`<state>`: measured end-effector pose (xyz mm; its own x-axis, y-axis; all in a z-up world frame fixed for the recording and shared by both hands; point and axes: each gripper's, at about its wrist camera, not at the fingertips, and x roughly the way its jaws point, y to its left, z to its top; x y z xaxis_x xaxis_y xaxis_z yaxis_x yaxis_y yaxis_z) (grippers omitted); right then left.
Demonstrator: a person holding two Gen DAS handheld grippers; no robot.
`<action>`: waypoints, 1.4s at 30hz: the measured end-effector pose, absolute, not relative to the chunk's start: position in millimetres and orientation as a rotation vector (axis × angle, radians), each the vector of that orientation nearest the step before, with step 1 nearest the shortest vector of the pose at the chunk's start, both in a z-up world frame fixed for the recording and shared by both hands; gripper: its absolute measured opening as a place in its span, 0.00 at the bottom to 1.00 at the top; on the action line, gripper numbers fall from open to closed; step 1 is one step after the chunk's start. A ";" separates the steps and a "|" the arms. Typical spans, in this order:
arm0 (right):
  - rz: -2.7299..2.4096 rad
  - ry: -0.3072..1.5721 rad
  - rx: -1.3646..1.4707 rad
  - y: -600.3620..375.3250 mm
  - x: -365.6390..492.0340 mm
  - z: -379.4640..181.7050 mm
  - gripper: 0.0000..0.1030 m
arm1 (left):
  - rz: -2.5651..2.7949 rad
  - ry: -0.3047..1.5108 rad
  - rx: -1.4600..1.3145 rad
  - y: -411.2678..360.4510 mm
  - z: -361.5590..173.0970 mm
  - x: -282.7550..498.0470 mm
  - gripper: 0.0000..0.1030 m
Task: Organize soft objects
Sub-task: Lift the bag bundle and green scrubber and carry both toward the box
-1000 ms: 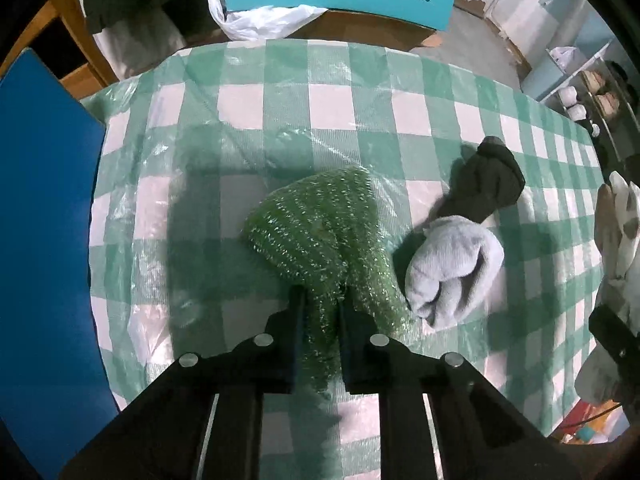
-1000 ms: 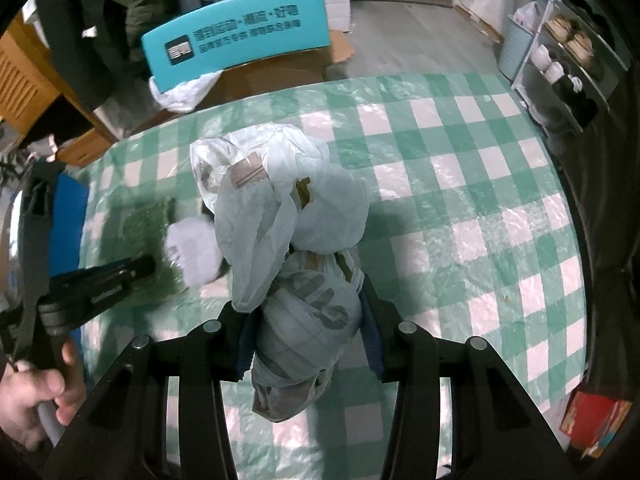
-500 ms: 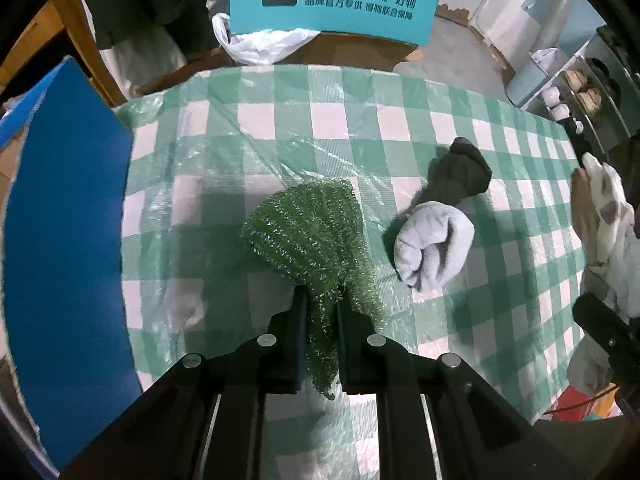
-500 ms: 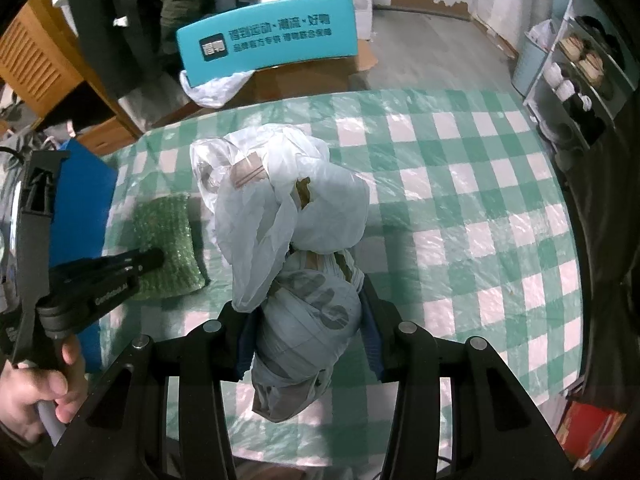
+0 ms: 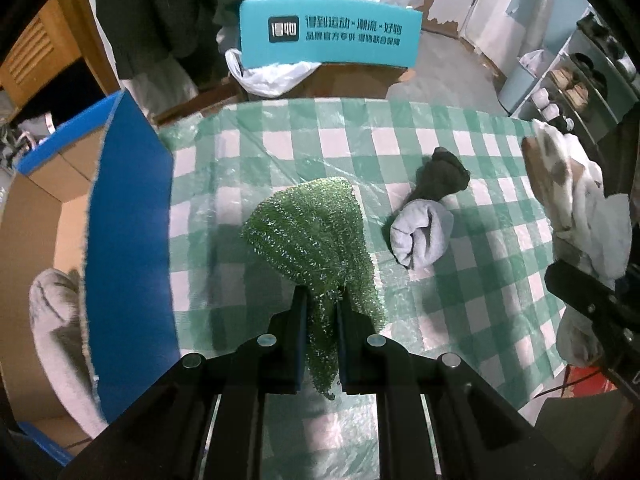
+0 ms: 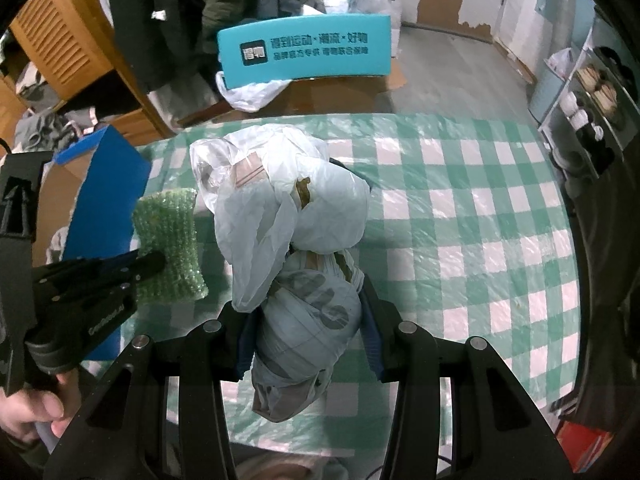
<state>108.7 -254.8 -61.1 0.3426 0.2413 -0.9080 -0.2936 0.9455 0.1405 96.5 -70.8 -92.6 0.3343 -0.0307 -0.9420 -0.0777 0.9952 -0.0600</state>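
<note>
Left wrist: left hand-held gripper (image 5: 322, 304) clamps green scouring cloth (image 5: 316, 232); grey sock (image 5: 420, 236) lies right. Right wrist alone shows right hand-held gripper (image 6: 306, 316) squeezing bagged bundle (image 6: 296, 240).

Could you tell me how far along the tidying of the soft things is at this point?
Done: one grey soft item already lies in the cardboard box. In hand: the left gripper holds the green cloth, and the right gripper holds the plastic bag bundle. Left: the grey sock roll and the dark sock remain on the checked tablecloth.
</note>
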 end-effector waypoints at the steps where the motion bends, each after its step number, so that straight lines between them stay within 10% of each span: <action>1: 0.354 1.167 -0.053 -252.8 108.1 -59.3 0.42 | 0.032 1.225 -0.097 -70.5 -90.8 95.5 0.12; 42: 0.564 1.080 -0.157 -129.4 89.9 -5.6 0.42 | 0.137 1.061 -0.115 17.9 -20.0 35.2 0.12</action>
